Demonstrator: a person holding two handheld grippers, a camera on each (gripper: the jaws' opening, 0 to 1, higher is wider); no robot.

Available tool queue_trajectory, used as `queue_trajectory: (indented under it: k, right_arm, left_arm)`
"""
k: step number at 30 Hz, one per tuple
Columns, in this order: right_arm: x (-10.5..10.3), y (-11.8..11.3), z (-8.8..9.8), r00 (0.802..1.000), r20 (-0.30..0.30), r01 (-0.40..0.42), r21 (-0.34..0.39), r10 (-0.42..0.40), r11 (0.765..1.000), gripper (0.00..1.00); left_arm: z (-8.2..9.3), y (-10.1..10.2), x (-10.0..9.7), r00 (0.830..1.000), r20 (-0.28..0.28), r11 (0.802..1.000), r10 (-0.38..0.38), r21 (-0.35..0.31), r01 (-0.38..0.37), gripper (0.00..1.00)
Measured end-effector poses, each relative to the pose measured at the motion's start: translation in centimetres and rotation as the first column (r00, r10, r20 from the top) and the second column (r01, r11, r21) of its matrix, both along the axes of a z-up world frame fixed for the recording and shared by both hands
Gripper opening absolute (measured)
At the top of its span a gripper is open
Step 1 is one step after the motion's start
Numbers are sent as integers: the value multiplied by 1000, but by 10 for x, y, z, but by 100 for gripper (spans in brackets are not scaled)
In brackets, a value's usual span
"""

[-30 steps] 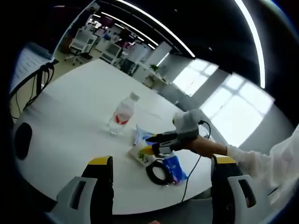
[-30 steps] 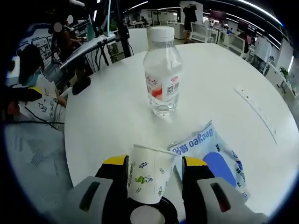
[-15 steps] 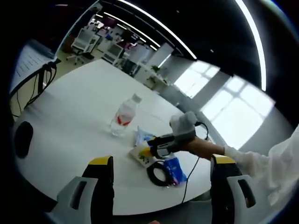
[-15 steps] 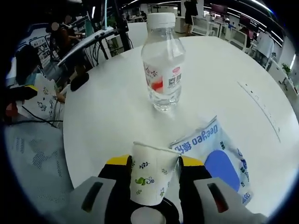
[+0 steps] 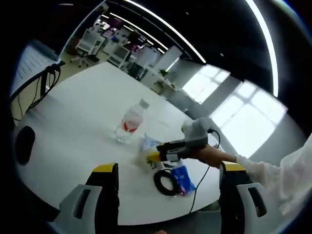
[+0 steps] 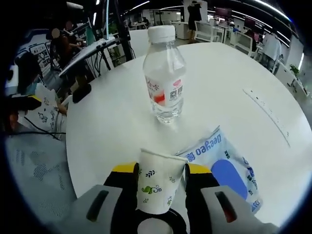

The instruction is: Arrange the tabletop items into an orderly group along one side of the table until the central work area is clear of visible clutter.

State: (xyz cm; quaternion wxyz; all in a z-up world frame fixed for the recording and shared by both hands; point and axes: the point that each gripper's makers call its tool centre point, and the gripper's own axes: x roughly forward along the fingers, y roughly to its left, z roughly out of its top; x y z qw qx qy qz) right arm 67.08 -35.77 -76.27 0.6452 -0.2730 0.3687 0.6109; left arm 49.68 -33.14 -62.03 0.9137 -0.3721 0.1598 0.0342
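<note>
Right hand-held gripper (image 6: 160,171) clamps paper cup (image 6: 159,186) at mid-wall, near desk (image 6: 229,92) edge; bottle (image 6: 164,74) beyond, blue pouch (image 6: 222,165) right. Cup light, thin, crushable: squeeze gently, below rim. Left hand-held gripper (image 5: 166,170) wide open, empty.

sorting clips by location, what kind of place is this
Most likely an open-plan office. A large round white table stands amid rows of desks and office chairs, under long ceiling light strips. A water bottle stands on the table.
</note>
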Motion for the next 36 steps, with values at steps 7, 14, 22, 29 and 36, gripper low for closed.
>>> queue_trajectory:
  k: [7, 14, 22, 29, 36]
  right_arm:
    - [-8, -1, 7, 1000, -7, 12, 25, -12, 1000, 31]
    - [-2, 6, 15, 999, -19, 44, 70, -43, 997, 29]
    - [10, 16, 21, 997, -13, 81, 121, -80, 989, 29]
    - [29, 22, 35, 985, 8, 165, 214, -171, 963, 28]
    - [47, 30, 51, 958, -20, 276, 331, -285, 903, 28]
  left_arm:
    - [0, 2, 0, 1000, 4, 1000, 6, -2, -6, 82]
    - [0, 0, 1, 1000, 2, 1000, 1, -3, -1, 82]
    - [1, -1, 1, 1000, 4, 1000, 0, -6, 0, 82]
    - [0, 1, 1, 1000, 7, 1000, 0, -8, 1, 82]
    - [0, 1, 0, 1000, 8, 1000, 1, -10, -1, 82]
